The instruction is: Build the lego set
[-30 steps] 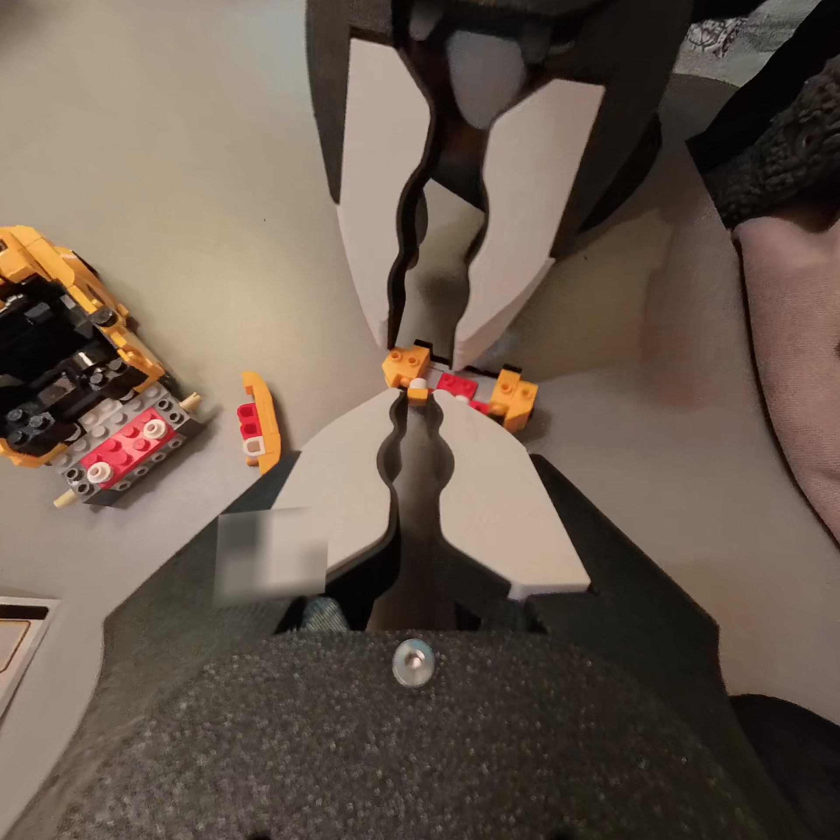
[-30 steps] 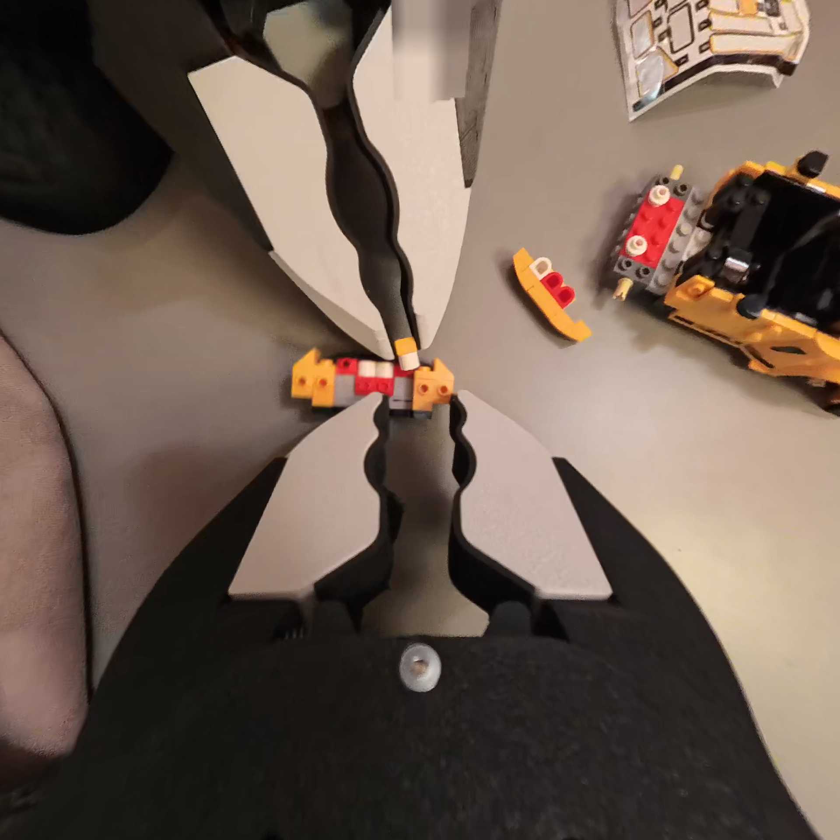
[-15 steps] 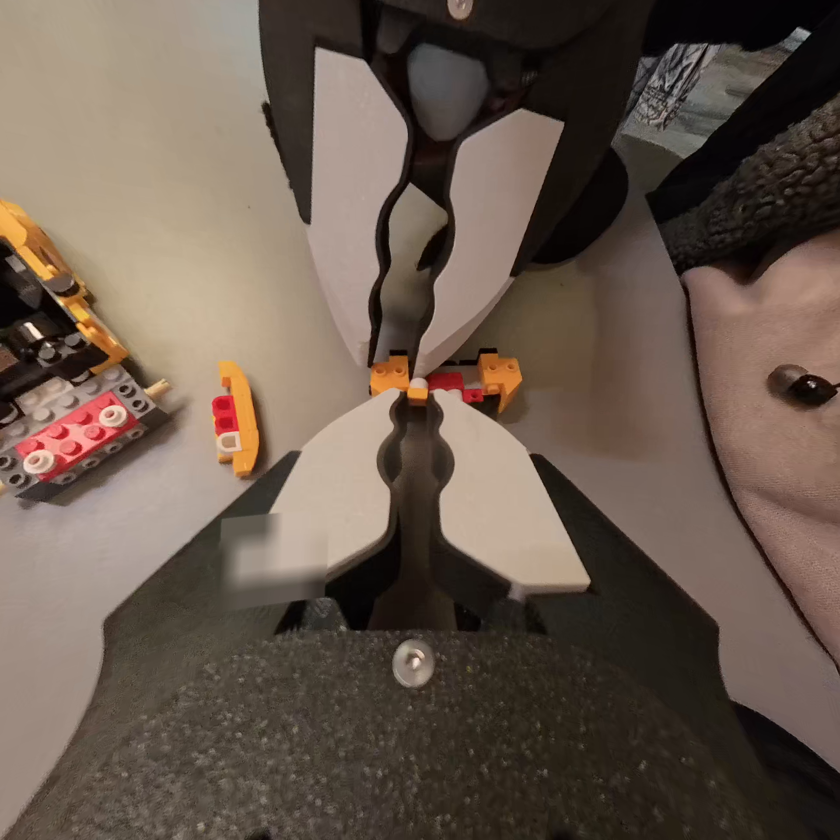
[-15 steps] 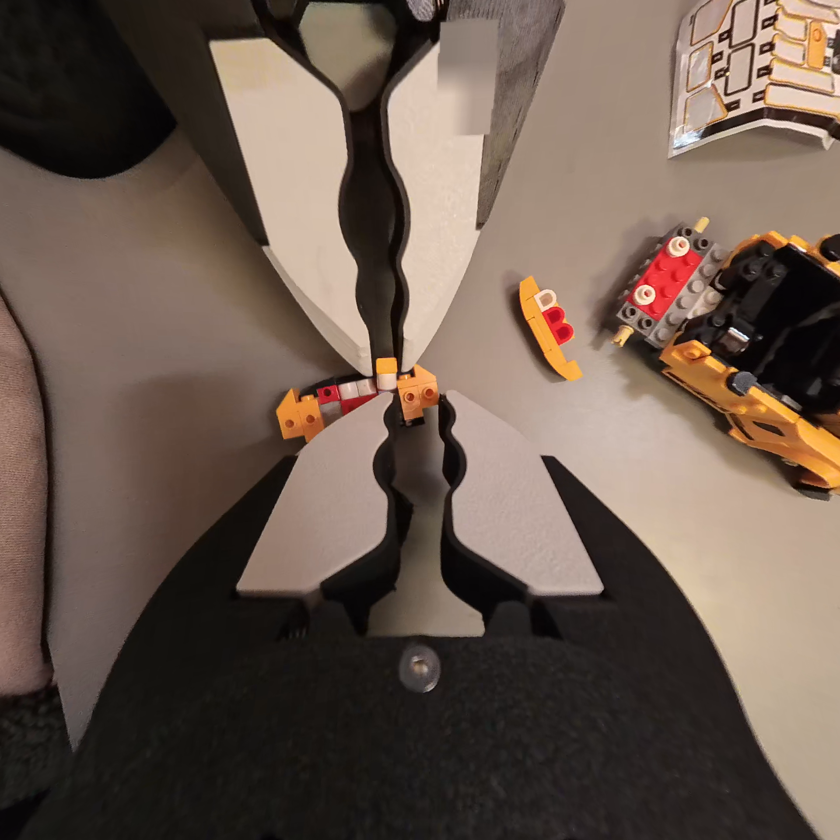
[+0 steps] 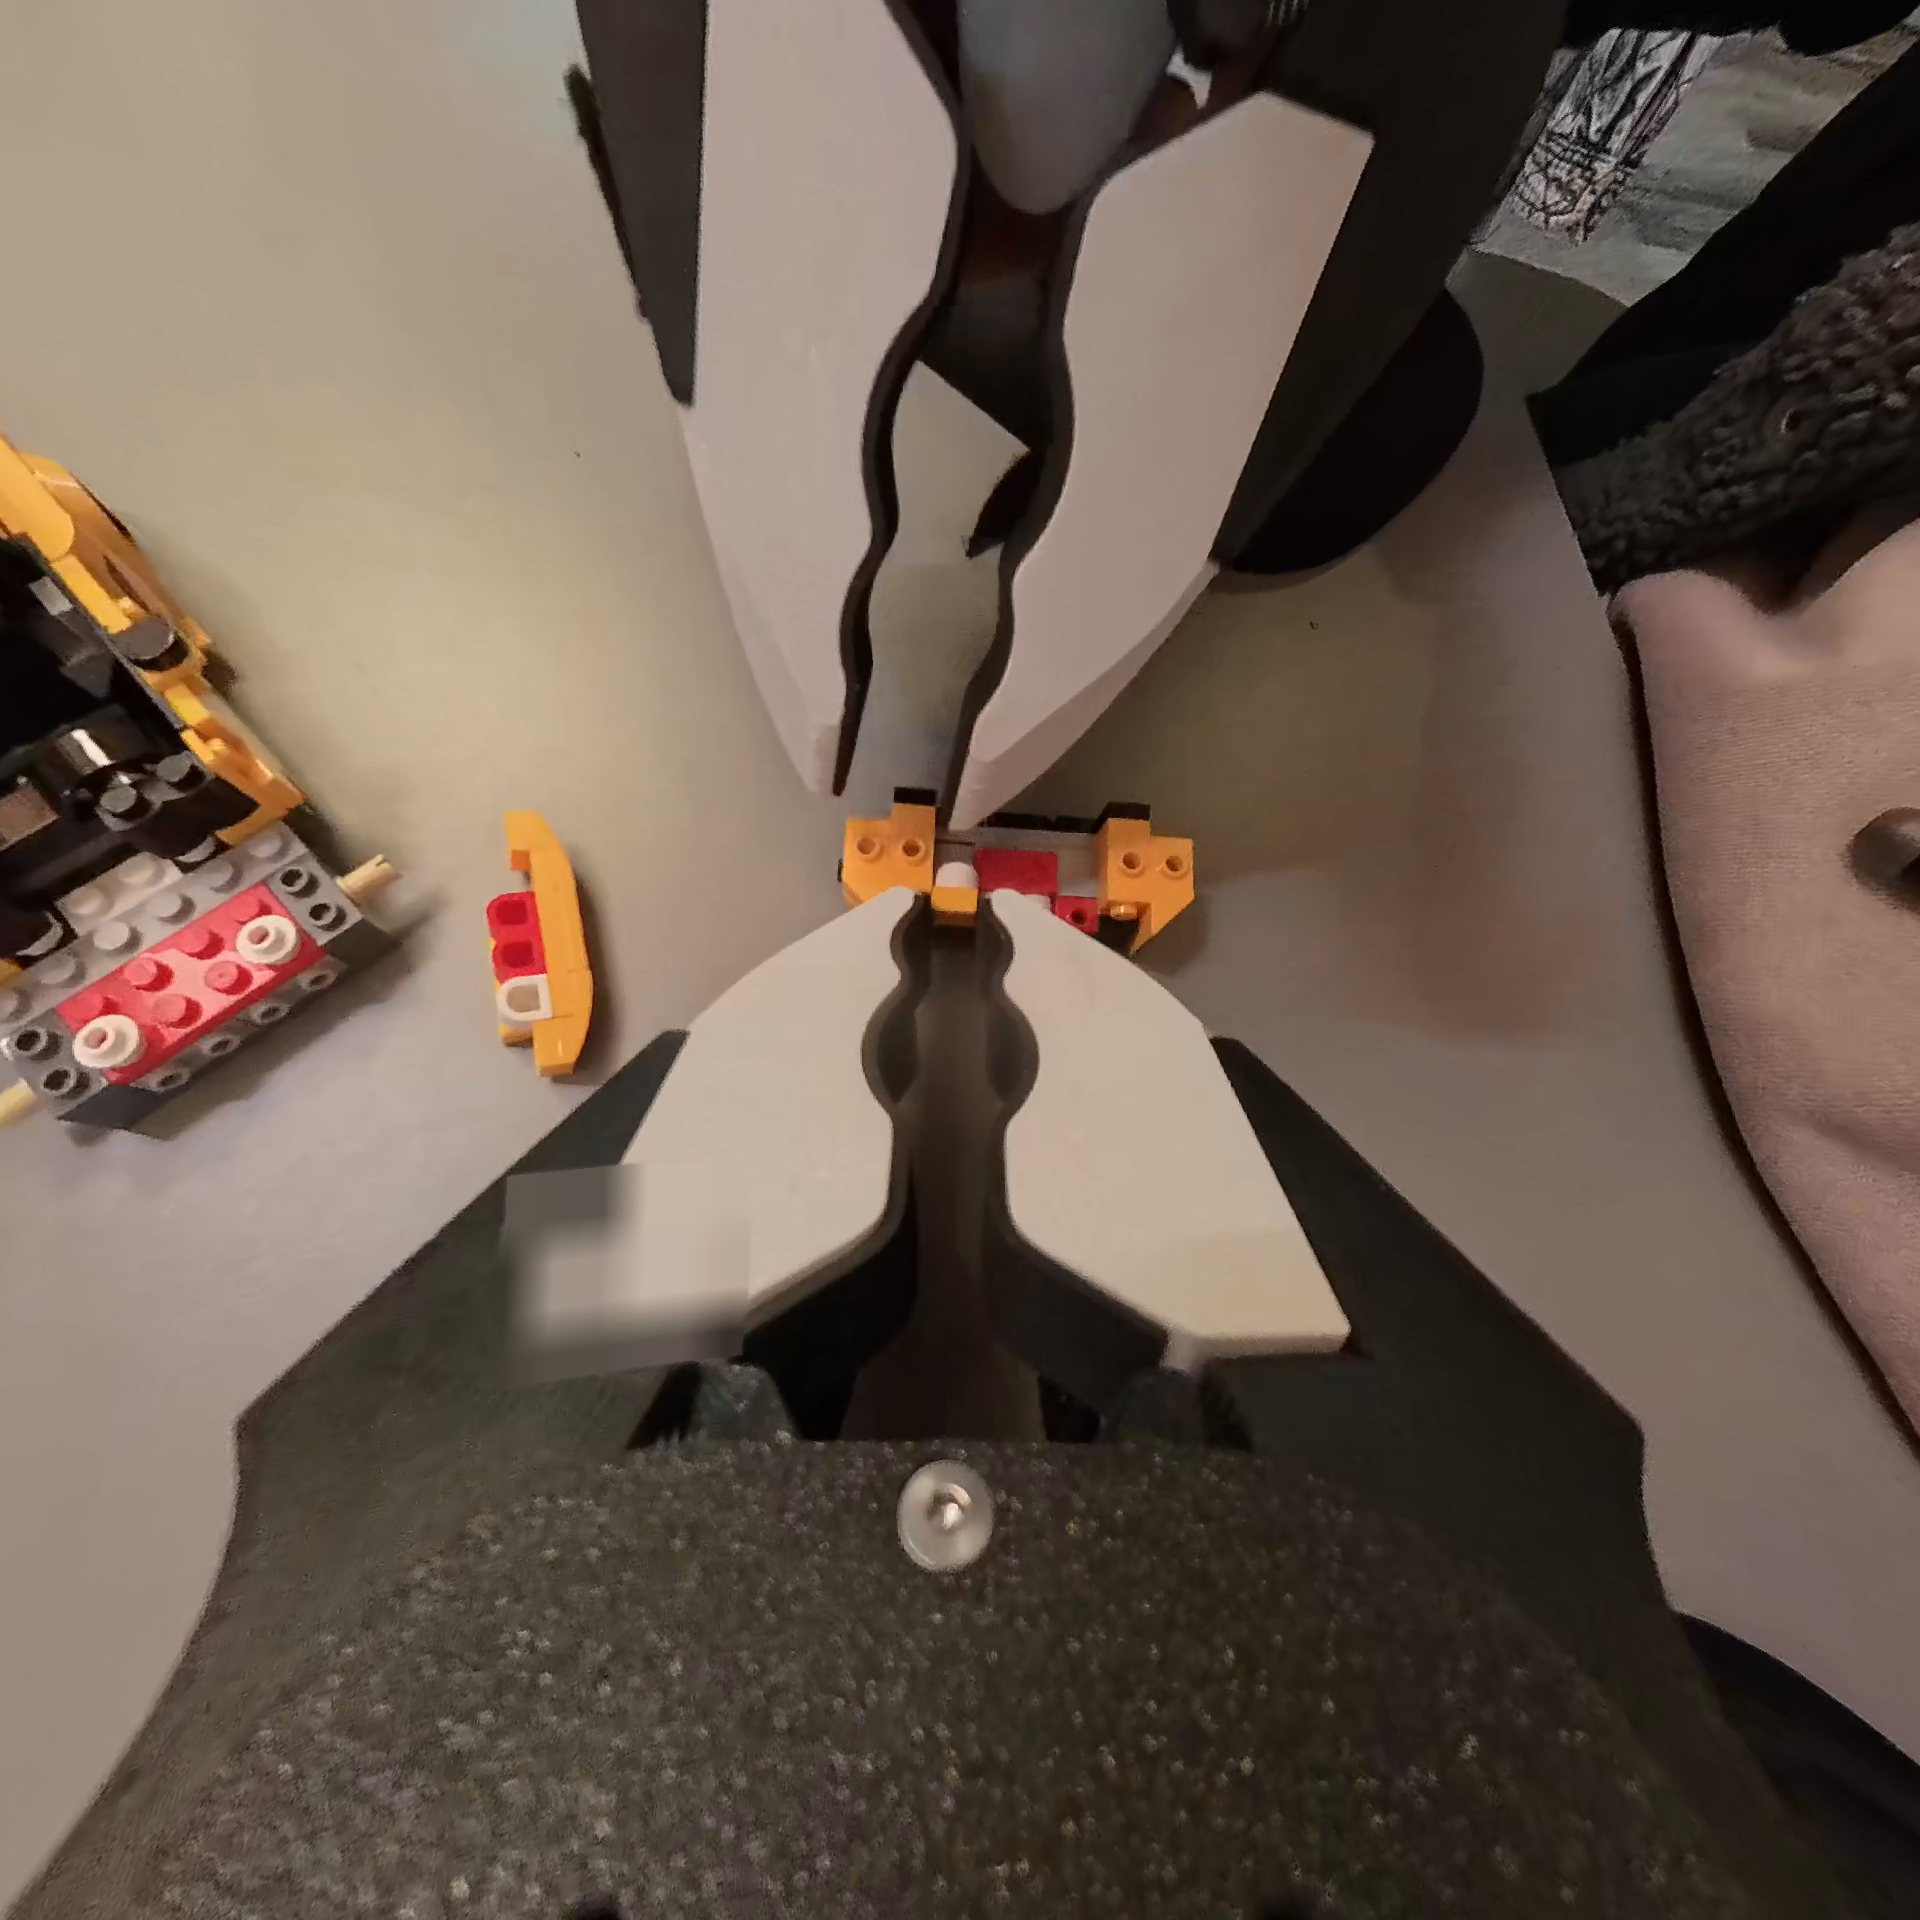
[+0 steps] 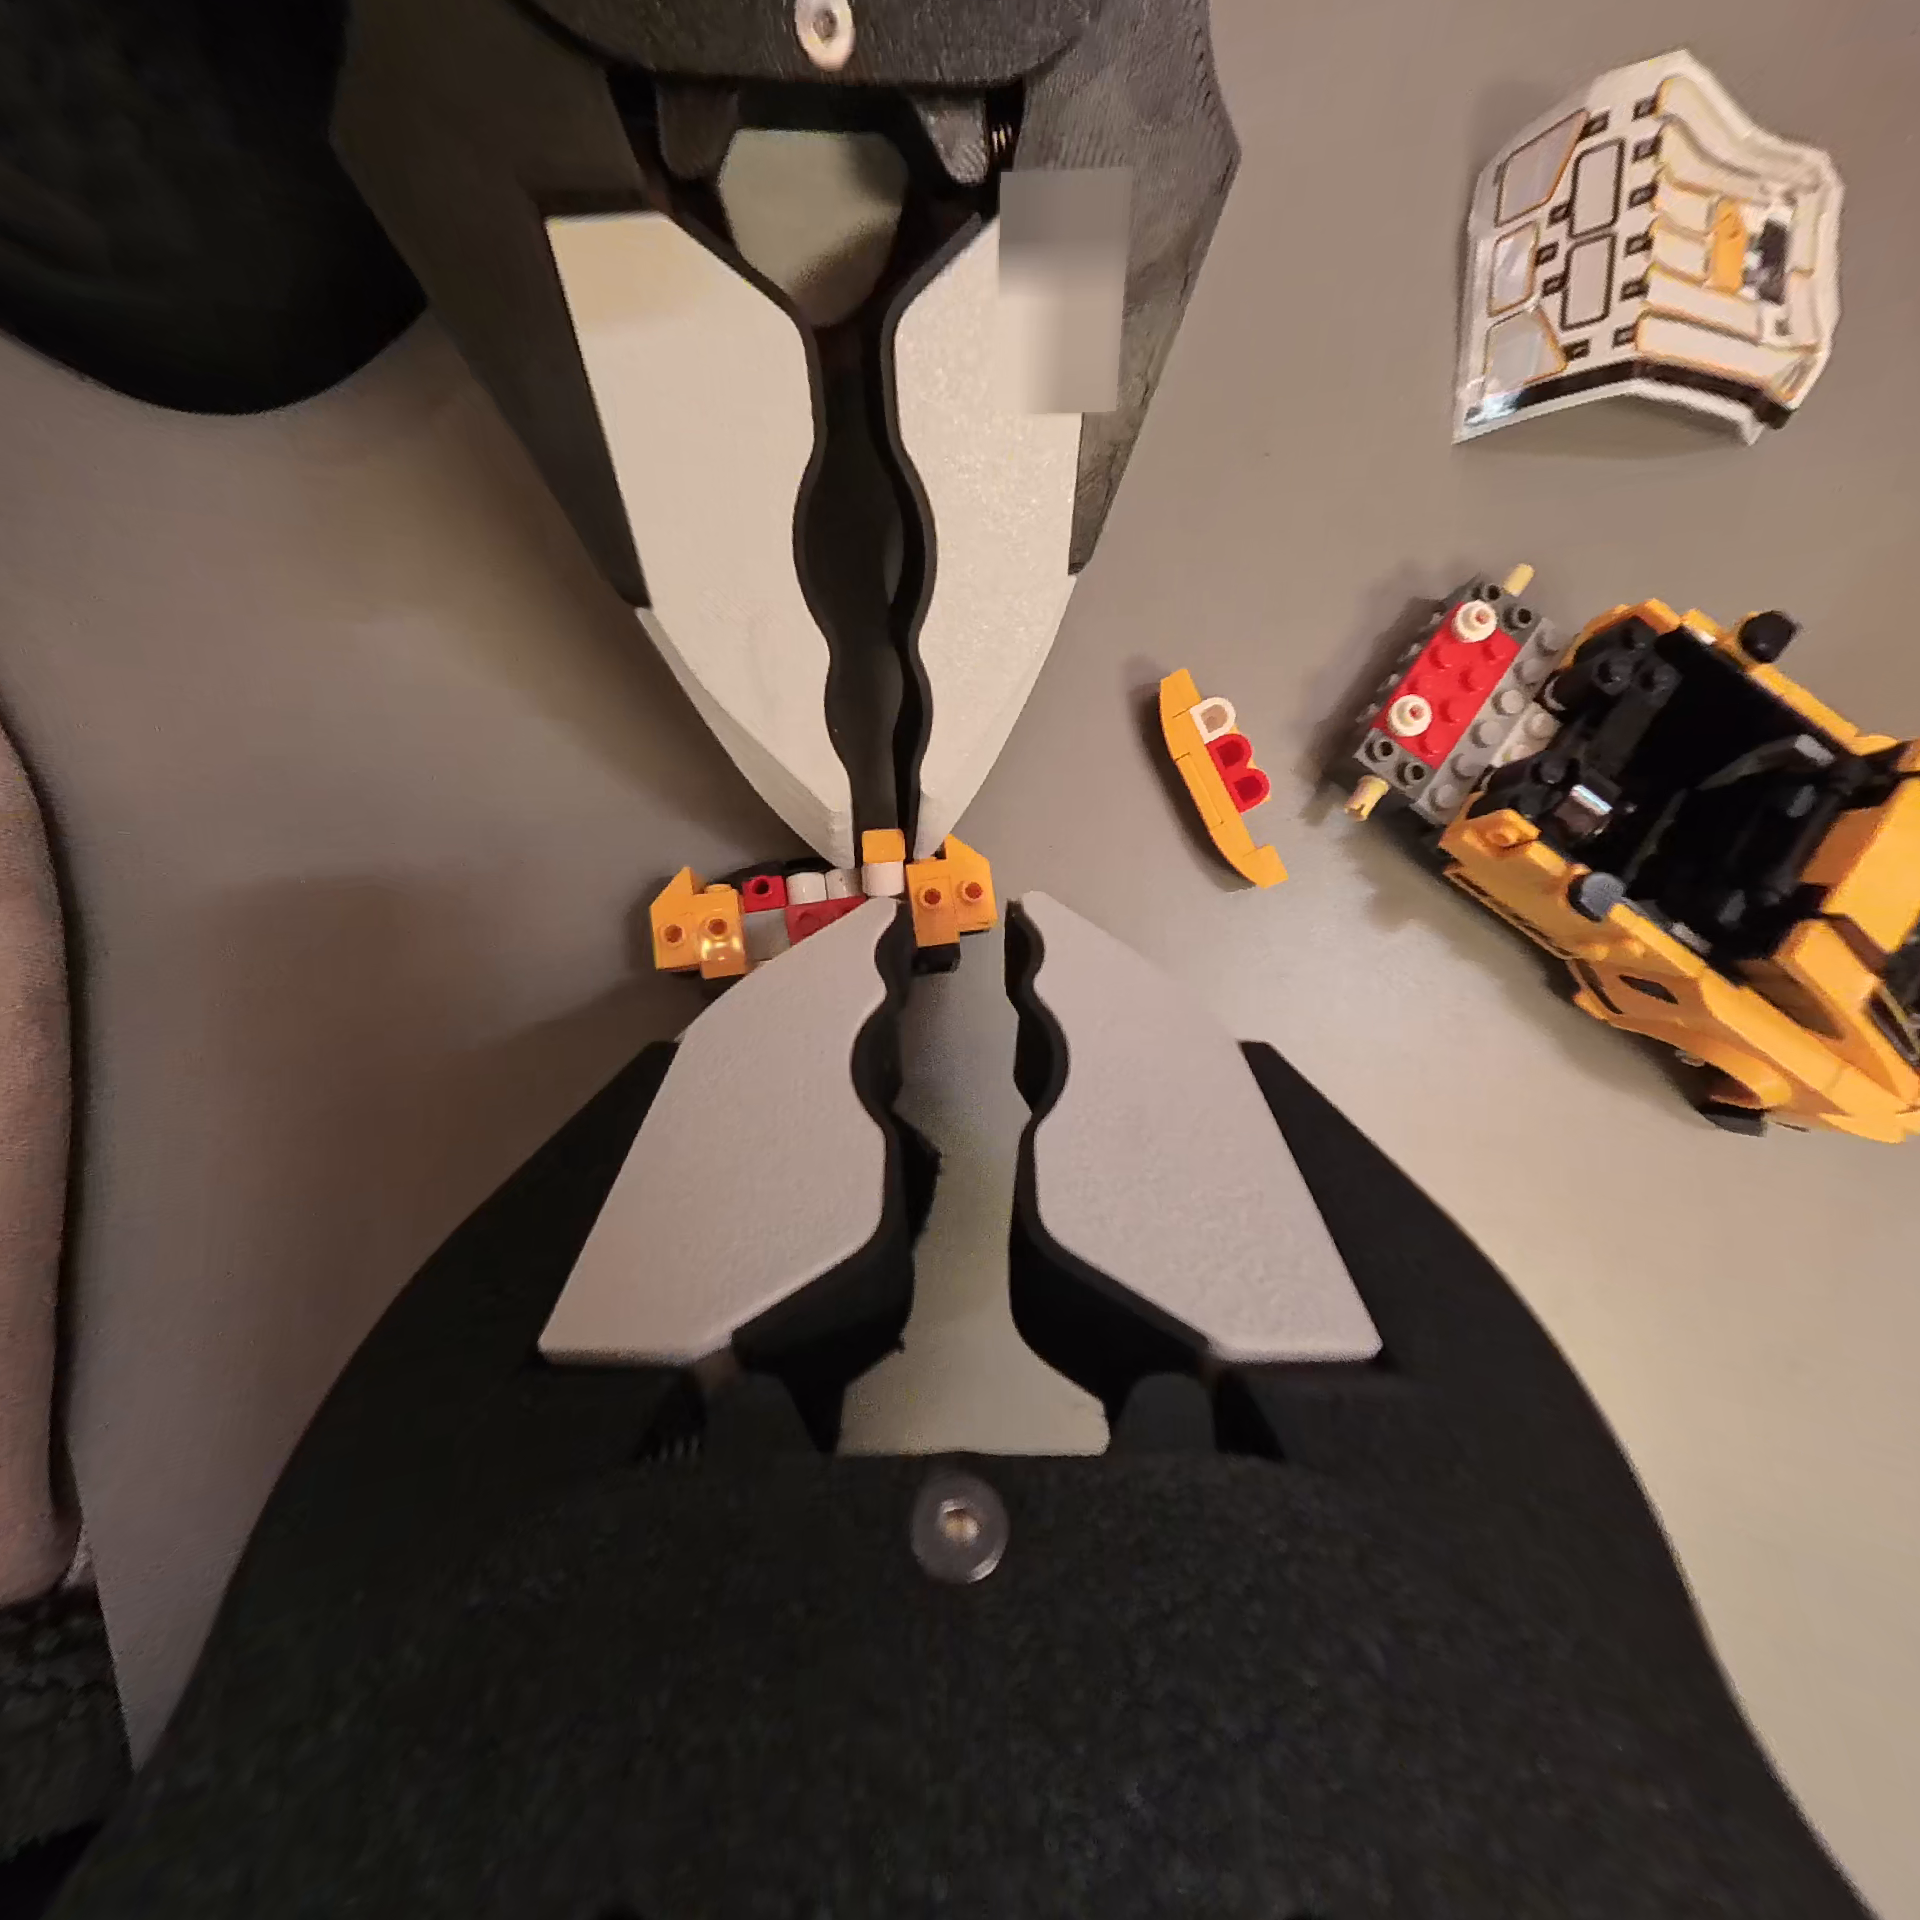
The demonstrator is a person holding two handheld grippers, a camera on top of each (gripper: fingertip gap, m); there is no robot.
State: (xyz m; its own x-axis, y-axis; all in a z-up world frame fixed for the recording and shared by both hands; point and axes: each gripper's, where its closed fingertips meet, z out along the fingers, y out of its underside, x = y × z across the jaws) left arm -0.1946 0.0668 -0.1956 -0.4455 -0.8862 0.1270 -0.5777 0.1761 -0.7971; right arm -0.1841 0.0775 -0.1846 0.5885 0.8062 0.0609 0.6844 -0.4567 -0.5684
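Observation:
A small orange, red and grey sub-assembly (image 5: 1143, 862) lies on the grey table, also seen in the right wrist view (image 6: 696, 925). My left gripper (image 5: 954, 904) is shut on a tiny orange and white piece (image 5: 954, 891) and holds it against the sub-assembly's top beside its orange end block. It enters the right wrist view from the top (image 6: 881, 831), the piece (image 6: 881, 862) at its tips. My right gripper (image 6: 954, 914) faces it, jaws narrowed around that orange end block (image 6: 945, 894). It shows from above in the left wrist view (image 5: 899, 795).
A part-built yellow and black car (image 6: 1662, 810) with a red and grey studded end lies to the side, also in the left wrist view (image 5: 156, 935). A curved orange piece (image 6: 1216, 790) lies between it and the grippers. A sticker sheet (image 6: 1642, 260) lies farther off. A person's hand (image 5: 1787, 831) is close. Both grippers' tips are close together, under 4 cm apart.
My right gripper's jaws have narrowed around the orange end block. My left gripper has brought the tiny piece down against the sub-assembly, which now lies straighter.

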